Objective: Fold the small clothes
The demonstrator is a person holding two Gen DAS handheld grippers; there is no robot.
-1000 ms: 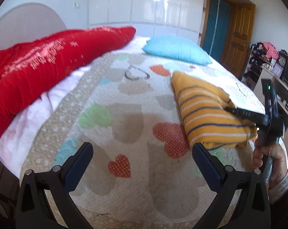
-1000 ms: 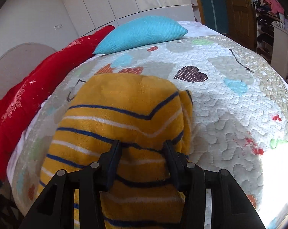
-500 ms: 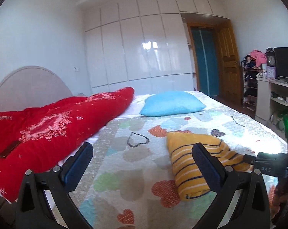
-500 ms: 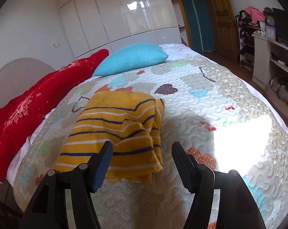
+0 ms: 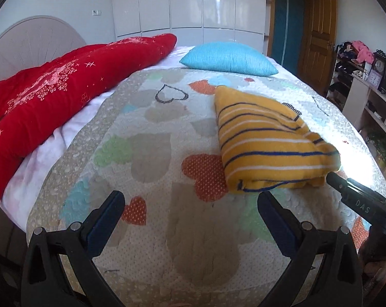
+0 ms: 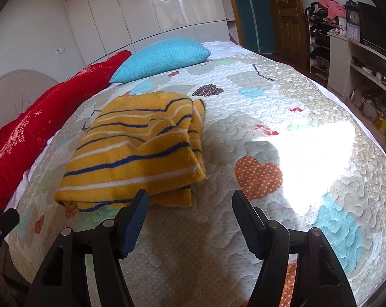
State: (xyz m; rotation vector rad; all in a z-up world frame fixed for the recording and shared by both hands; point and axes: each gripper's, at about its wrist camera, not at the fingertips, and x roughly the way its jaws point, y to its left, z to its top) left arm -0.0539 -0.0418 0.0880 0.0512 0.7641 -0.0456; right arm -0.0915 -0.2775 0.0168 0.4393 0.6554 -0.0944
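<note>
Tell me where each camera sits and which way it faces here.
Left wrist: on the open left gripper, low over the heart-print quilt, facing the blue pillow; the right gripper's finger shows at right.
Right wrist: on the open right gripper, facing the same way, the folded yellow striped garment ahead on the left.
Shared: garment, pillow, red blanket.
</note>
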